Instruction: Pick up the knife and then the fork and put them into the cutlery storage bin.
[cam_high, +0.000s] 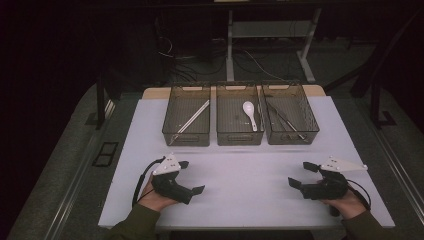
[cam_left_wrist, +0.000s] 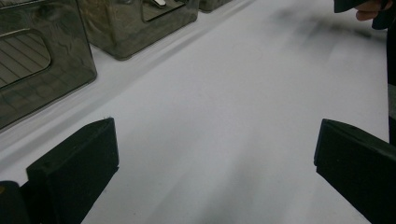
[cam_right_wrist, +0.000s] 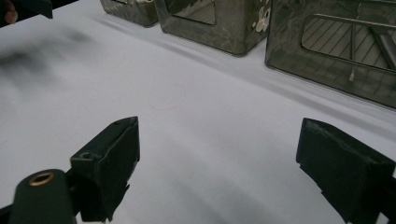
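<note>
White table (cam_high: 240, 200) lay bare under our left gripper (cam_high: 191, 177) and right gripper (cam_high: 301, 175); both had jaws wide apart, holding nothing. We kept them well before the middle bin (cam_high: 239, 137) with its spoon (cam_high: 249, 114).

A white table (cam_high: 240, 200) carries three clear, smoke-tinted bins in a row along its far edge, with the middle bin (cam_high: 239, 136) as landmark. The left bin (cam_high: 186, 136) stands just beside it on one side, the right bin (cam_high: 290, 135) just beside it on the other, the walls almost touching. In front of the middle bin the white top runs bare to the near edge. Behind the middle bin, a strip of pale wooden tabletop (cam_high: 214, 91) shows past the white sheet.
</note>
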